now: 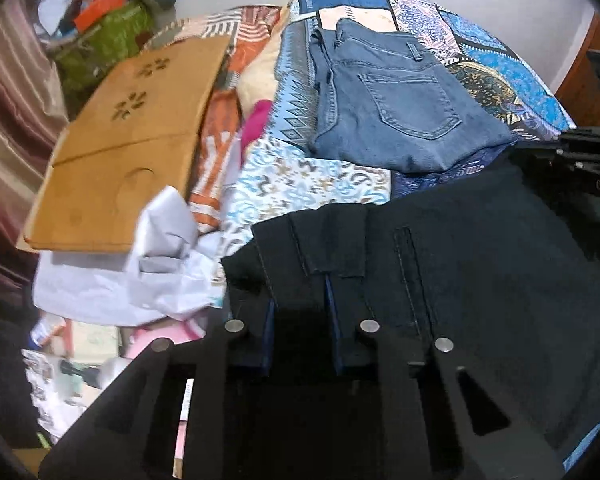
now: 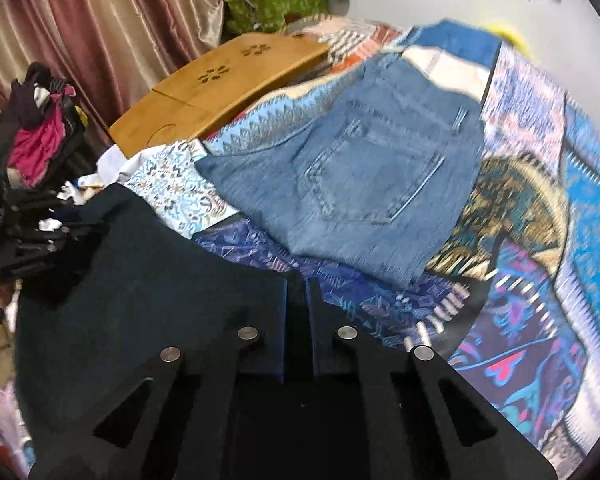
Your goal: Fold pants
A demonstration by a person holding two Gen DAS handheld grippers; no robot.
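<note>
Dark navy pants point(image 1: 480, 264) lie on the patterned bed cover, in front of both grippers. My left gripper point(image 1: 300, 292) is shut on the pants' waistband edge, with cloth draped between and over its fingers. My right gripper point(image 2: 298, 300) is shut on the other edge of the dark pants point(image 2: 148, 280), its fingers nearly touching. A folded pair of light blue jeans point(image 1: 396, 108) lies farther back on the bed, back pocket up; it also shows in the right wrist view point(image 2: 360, 184). The other gripper shows at each view's edge.
A wooden lap tray point(image 1: 128, 140) lies at the left of the bed beside white paper point(image 1: 140, 276). A green bag with orange boxes point(image 2: 276, 0) stands at the back by the curtains point(image 2: 100, 28). Clothes hang at the far left point(image 2: 40, 128).
</note>
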